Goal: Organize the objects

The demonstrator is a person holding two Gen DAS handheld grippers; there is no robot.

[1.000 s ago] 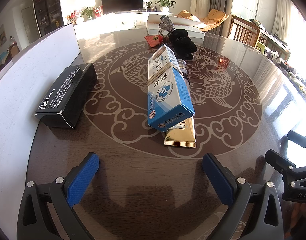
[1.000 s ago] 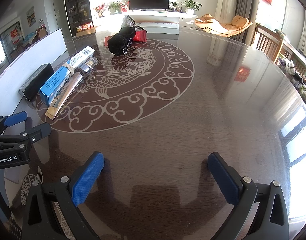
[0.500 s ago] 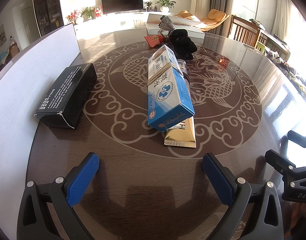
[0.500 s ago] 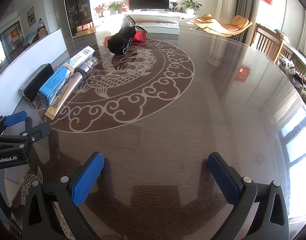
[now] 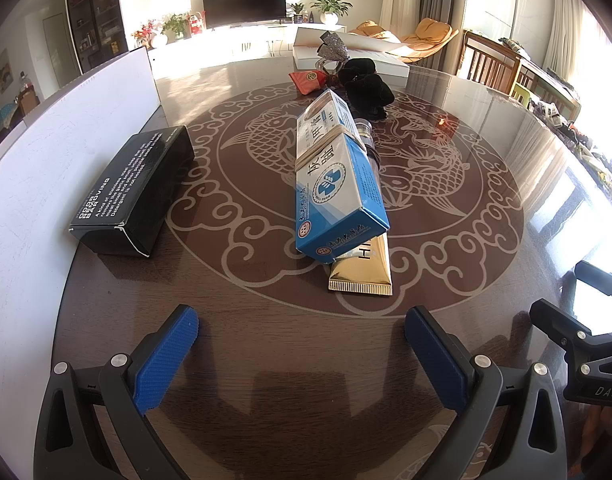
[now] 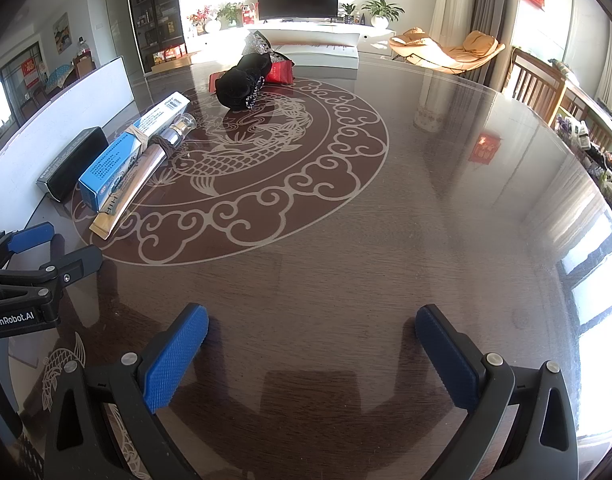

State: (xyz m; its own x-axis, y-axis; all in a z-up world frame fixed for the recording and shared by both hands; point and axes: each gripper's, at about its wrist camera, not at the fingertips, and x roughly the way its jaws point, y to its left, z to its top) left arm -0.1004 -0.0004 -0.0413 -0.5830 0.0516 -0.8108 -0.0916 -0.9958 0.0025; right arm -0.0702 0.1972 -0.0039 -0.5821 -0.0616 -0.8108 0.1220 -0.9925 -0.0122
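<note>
Both grippers idle over the near edge of the table, fingers wide and holding nothing.

The left gripper point(image 5: 302, 344) hovers above the dark round table point(image 6: 426, 208); the right gripper point(image 6: 312, 344) sits just beside it, also spread wide. Toward the left edge, a blue-and-white box point(image 5: 334, 184), bound with a rubber band, rests tilted on a gold tube point(image 5: 364, 270). A black box point(image 5: 132, 192) lies near the white board point(image 5: 46, 184) at the left edge, well apart from the bundle. A black pouch point(image 6: 244, 82) and red packet point(image 6: 280, 72) lie at the far edge.
</note>
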